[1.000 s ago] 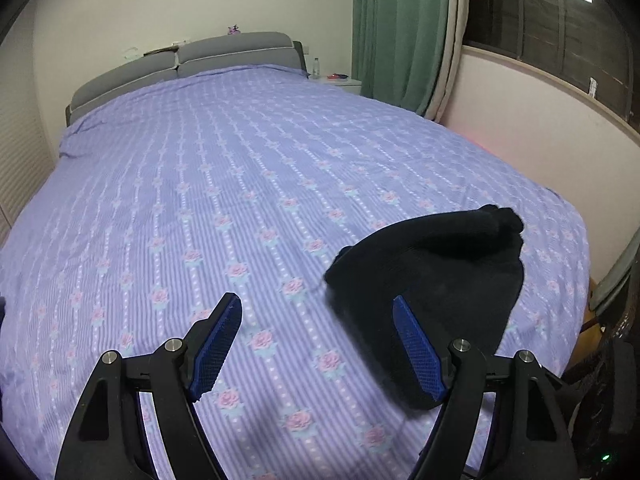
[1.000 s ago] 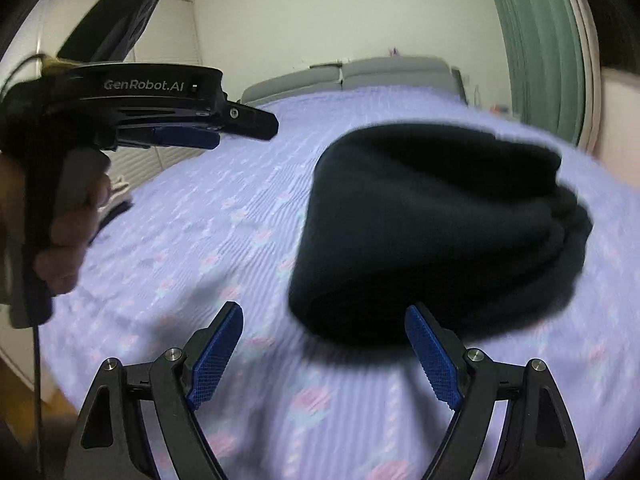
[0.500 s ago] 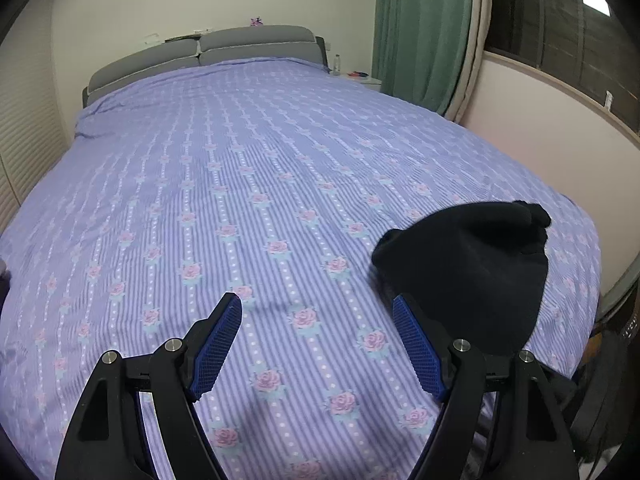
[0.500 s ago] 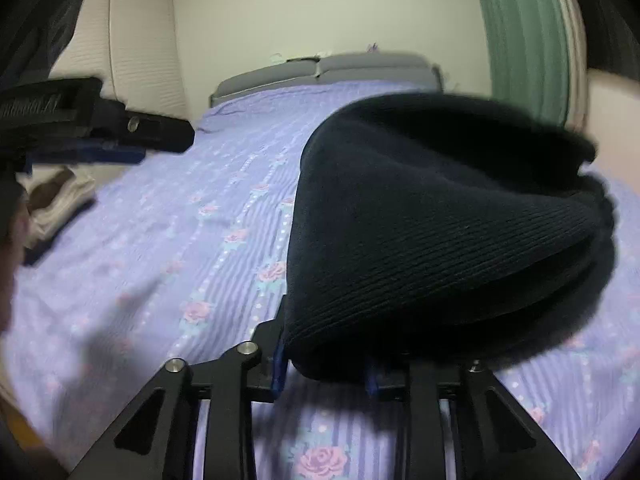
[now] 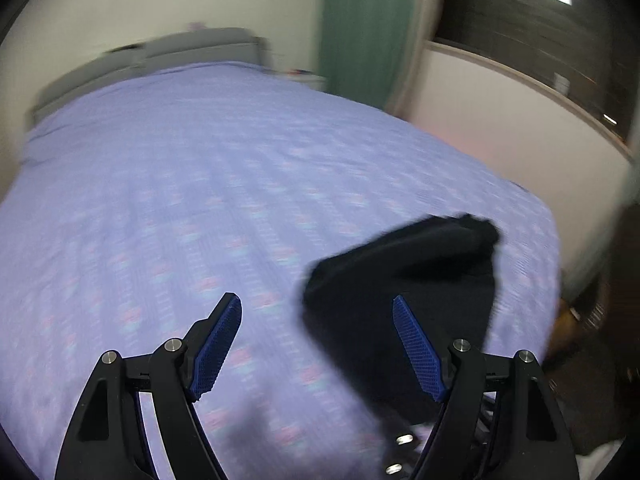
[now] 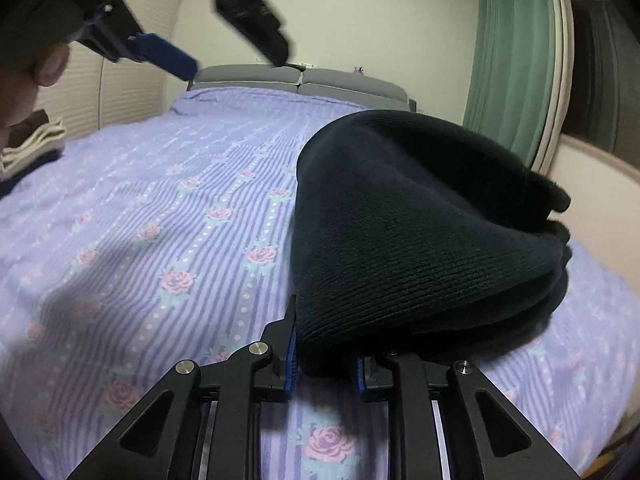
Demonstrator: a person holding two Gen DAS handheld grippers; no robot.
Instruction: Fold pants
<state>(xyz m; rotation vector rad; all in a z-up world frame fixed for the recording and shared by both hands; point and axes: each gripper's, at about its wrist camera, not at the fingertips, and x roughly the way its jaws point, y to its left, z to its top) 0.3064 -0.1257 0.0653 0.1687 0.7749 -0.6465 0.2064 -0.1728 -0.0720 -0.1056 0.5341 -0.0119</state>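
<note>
The folded black pants (image 6: 420, 232) lie as a thick bundle on the lilac flowered bedspread (image 6: 160, 220), near its right edge. My right gripper (image 6: 325, 360) is at the bundle's near edge, and its jaws are closing with the pads pressed on a fold of the black cloth. In the blurred left wrist view my left gripper (image 5: 317, 302) is open over the bed, holding nothing, and the pants (image 5: 420, 264) sit just past its right finger. From the right wrist view the left gripper (image 6: 236, 63) hangs high at the upper left, held by a hand (image 6: 24, 92).
A grey headboard (image 6: 296, 80) closes the far end of the bed. Green curtains (image 6: 516, 80) and a pale wall with a window ledge (image 5: 520, 128) run along the right side. A stack of folded clothes (image 6: 32, 140) lies at the left edge.
My right gripper went from wide open in front of the pants to closed on their near edge. The left gripper stayed open and swung, so its view is blurred now.
</note>
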